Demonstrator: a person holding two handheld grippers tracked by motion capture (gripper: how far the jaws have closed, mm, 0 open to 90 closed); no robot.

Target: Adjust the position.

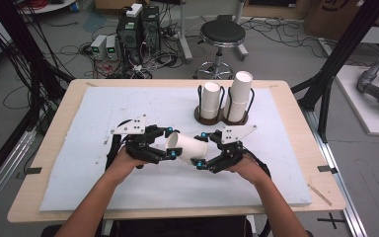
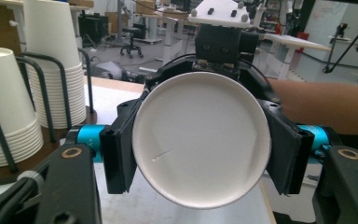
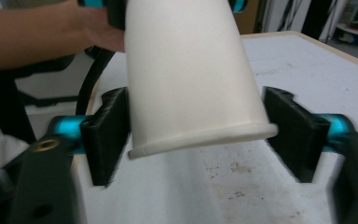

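A white paper cup (image 1: 187, 147) lies on its side above the mat, between my two grippers. My left gripper (image 1: 171, 143) is shut on its base end. In the left gripper view the round cup bottom (image 2: 200, 140) faces the camera, and both pads (image 2: 121, 154) press its sides. My right gripper (image 1: 201, 149) stands at the rim end. In the right gripper view the cup (image 3: 186, 70) runs away from the camera. The right gripper (image 3: 198, 135) is open, its pads (image 3: 105, 135) close beside the rolled rim without squeezing it. The right gripper's body (image 2: 221, 42) rises behind the cup.
A dark wire holder (image 1: 222, 117) at the mat's far side carries two stacks of white cups (image 1: 210, 101) (image 1: 238, 94), which stand at the left in the left gripper view (image 2: 56, 70). A pale mat (image 1: 103, 108) covers the wooden table (image 1: 296, 123). A stool (image 1: 222, 34) stands beyond.
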